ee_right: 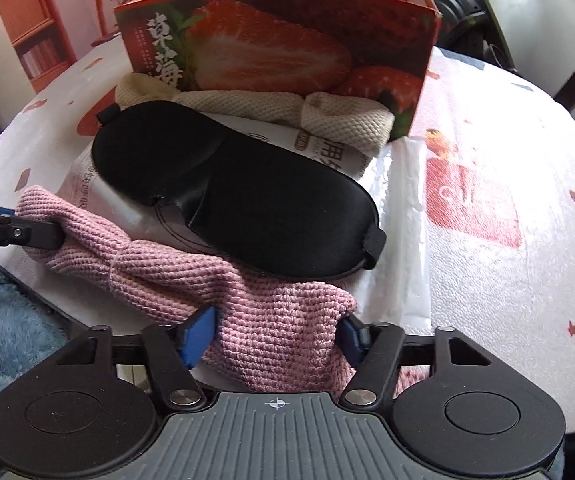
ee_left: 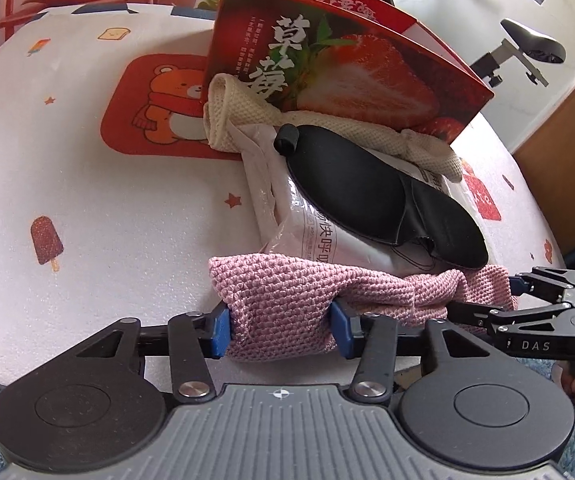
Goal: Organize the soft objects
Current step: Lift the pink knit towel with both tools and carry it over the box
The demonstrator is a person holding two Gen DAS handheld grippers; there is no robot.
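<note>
red strawberry-printed cardboard box (ee_left: 351, 60) stands open at back, likely the destination. white plastic packet (ee_left: 327, 232) lies before it, black padded eye mask (ee_right: 239, 188) on top. pink knitted cloth (ee_left: 287, 304) at near edge, left gripper (ee_left: 281, 330) and right gripper (ee_right: 275, 334) each clamped on one end, seemingly for two-handed lift. right view alone shows box's far wall; left view shows bear mat (ee_left: 155, 108).

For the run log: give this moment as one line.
left gripper: shut on pink knit cloth | right gripper: shut on pink knit cloth, other end | black eye mask: on white packet | strawberry box: behind
</note>
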